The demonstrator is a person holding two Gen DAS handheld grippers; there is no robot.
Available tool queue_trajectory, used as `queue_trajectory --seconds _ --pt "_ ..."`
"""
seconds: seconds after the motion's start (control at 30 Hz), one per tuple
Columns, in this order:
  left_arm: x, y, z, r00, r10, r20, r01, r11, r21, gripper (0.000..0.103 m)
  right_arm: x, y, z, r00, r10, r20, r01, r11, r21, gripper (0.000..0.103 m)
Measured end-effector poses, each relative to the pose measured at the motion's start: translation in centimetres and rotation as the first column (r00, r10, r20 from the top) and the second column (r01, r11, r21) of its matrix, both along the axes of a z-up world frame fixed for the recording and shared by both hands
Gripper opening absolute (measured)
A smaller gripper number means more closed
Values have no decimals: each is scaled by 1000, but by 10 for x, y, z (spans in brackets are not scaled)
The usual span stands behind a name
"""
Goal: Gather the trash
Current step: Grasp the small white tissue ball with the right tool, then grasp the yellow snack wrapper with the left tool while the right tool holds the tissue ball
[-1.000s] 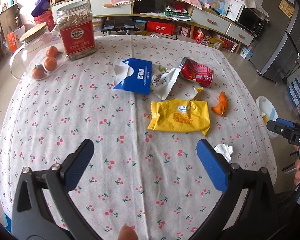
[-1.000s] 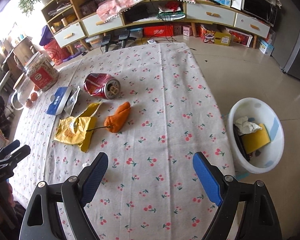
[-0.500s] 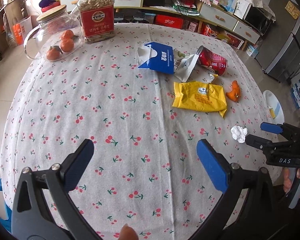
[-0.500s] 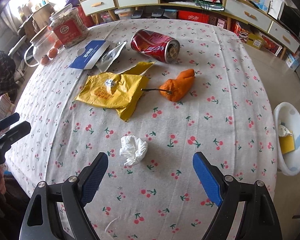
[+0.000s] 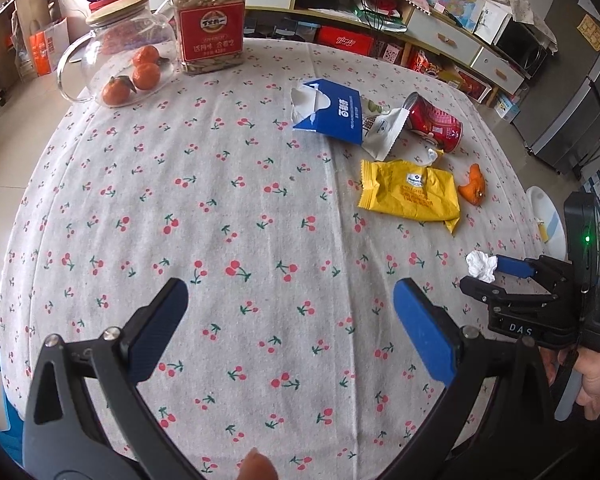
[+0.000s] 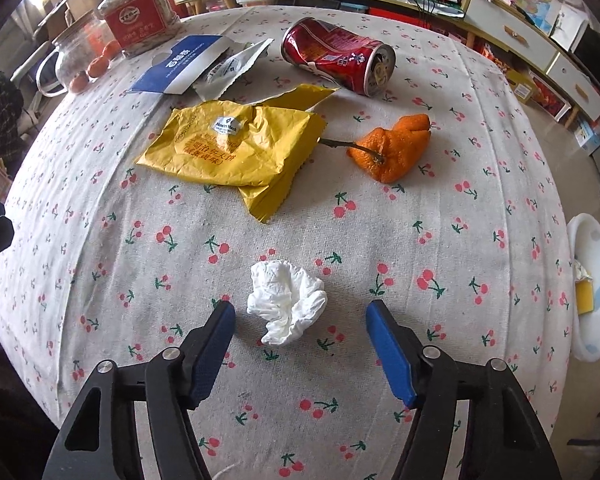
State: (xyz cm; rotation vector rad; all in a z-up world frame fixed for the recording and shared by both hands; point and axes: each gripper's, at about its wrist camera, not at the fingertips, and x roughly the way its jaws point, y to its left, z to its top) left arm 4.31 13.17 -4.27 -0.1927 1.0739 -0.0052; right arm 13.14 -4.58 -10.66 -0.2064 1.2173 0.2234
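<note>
A crumpled white tissue lies on the cherry-print tablecloth, between the open fingers of my right gripper, untouched. It also shows in the left wrist view at the right gripper's tips. Beyond it lie a yellow wrapper, an orange peel, a crushed red can, a silver packet and a blue tissue box. My left gripper is open and empty over bare cloth near the table's front edge.
A white basin holding trash stands on the floor right of the table. A glass jug with oranges and a red-labelled jar stand at the far left. Shelves and drawers line the back wall.
My right gripper has moved forward and down until its open fingers flank the tissue. My left gripper has drifted left and back; the trash now sits further to its right.
</note>
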Motion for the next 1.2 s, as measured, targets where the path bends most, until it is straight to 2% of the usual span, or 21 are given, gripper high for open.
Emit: queue_trajectory --seconds 0.2,0.33,0.47,0.77,0.93,1.07,1.2 --pt "0 1 -2 1000 2 -9 -2 1000 -5 102 -2 9 3 999 49 20 -49 999 -14 35" --pt "0 0 -2 1000 2 -10 -2 1000 -5 102 -6 13 5 997 77 32 -76 997 -32 27" --pt "1 -2 -2 1000 -3 -10 3 1000 -7 102 -7 9 10 996 76 37 -76 997 -14 25" --pt "12 -15 -2 1000 -20 2 20 1000 -3 102 -1 -14 45 997 24 76 -30 997 72 24" --pt "33 -40 -6 998 -57 10 57 998 19 102 9 -34 59 996 -12 90 2 994 107 24" --pt "54 -62 -9 996 -85 12 85 996 6 102 19 -49 66 995 -36 91 24 992 124 24" --pt "78 -87 -8 987 -160 17 159 987 23 102 25 -63 71 995 -57 87 44 988 146 24"
